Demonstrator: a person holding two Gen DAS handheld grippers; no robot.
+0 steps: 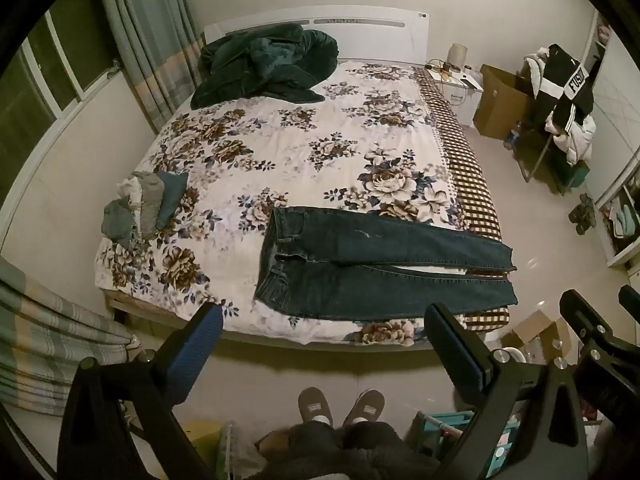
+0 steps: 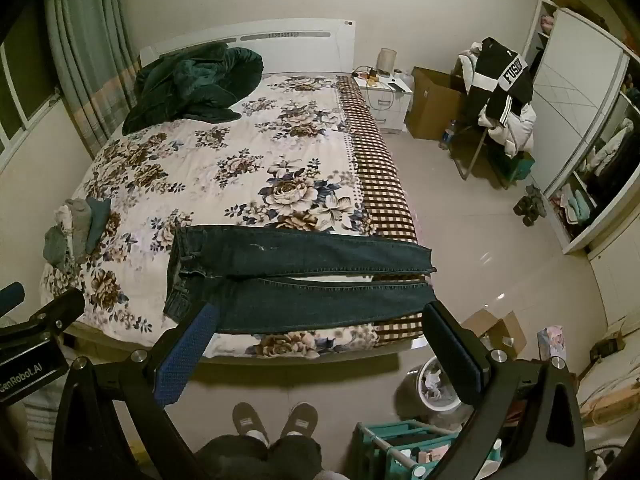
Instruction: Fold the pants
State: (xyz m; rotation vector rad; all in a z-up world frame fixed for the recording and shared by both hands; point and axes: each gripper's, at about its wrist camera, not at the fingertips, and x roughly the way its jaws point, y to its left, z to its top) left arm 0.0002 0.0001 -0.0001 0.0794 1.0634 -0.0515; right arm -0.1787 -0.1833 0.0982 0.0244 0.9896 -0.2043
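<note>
Left wrist view: dark blue jeans (image 1: pixel 380 264) are recorded lying flat on the floral bedspread (image 1: pixel 280 152), near the foot edge of the bed, waistband to the left, both legs extended to the right. The leg ends reach past the checked border (image 1: pixel 472 184) at the bed's right side. The two legs lie side by side, a thin gap between them; no fold is seen.

Left gripper (image 1: pixel 324 344): fingers spread wide, nothing held, kept above the floor in front of the bed and apart from the jeans.

Right gripper (image 2: pixel 320 344): fingers likewise spread wide and empty, hovering in front of the bed edge, not touching the cloth as far as can be told.

Other items entered: a pile of small folded garments (image 1: pixel 144 208) on the bedspread's left part, well apart from the jeans; a dark green quilt (image 1: pixel 264 64) heaped by the headboard; a chair draped with clothes (image 2: pixel 500 96) by the wardrobe; a cardboard box (image 2: pixel 496 328) on the floor; slippered feet (image 2: pixel 276 420) of the person below.

Progress is judged as the outset: the garment is laid out and smoothed, folding not yet done. One leg remains to be brought over the other, then the length doubled up.
</note>
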